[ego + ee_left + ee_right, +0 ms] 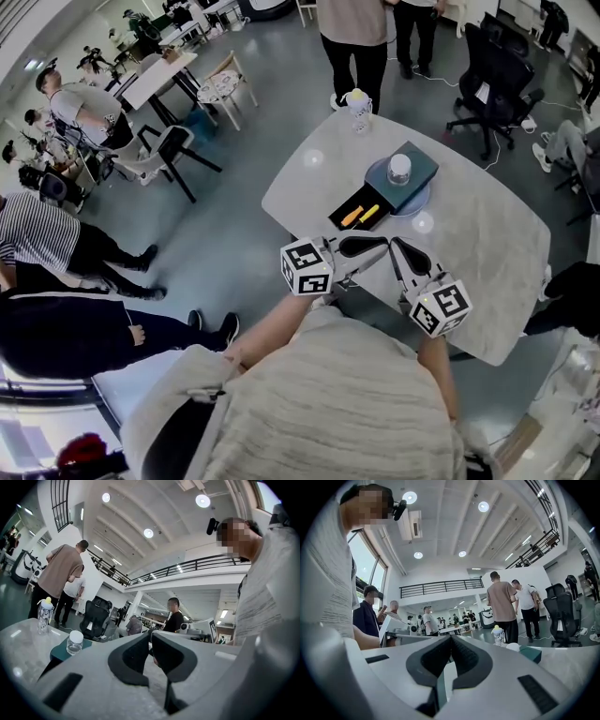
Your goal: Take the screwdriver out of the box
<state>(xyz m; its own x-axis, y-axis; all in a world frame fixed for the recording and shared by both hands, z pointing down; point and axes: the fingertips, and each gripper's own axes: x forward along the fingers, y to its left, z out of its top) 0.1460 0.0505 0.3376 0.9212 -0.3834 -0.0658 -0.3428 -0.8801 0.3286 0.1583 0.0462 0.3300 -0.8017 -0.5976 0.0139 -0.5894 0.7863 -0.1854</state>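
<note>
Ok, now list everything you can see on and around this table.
grey rounded table: one, grey, centre.
teal flat box: one, teal, mid-table on a pale blue round plate.
black open tray: one, black, at that box's near-left side.
slim screwdrivers: two, orange and yellow, lying in the tray.
clear jar with white cap: one, on the teal box.
patterned bottle with yellow top: one, table's far edge.
black office chair: one, beyond the table.
bystanders: several, around the room.
left gripper: one, grey, jaws shut, empty.
right gripper: one, grey, jaws shut, empty.
</note>
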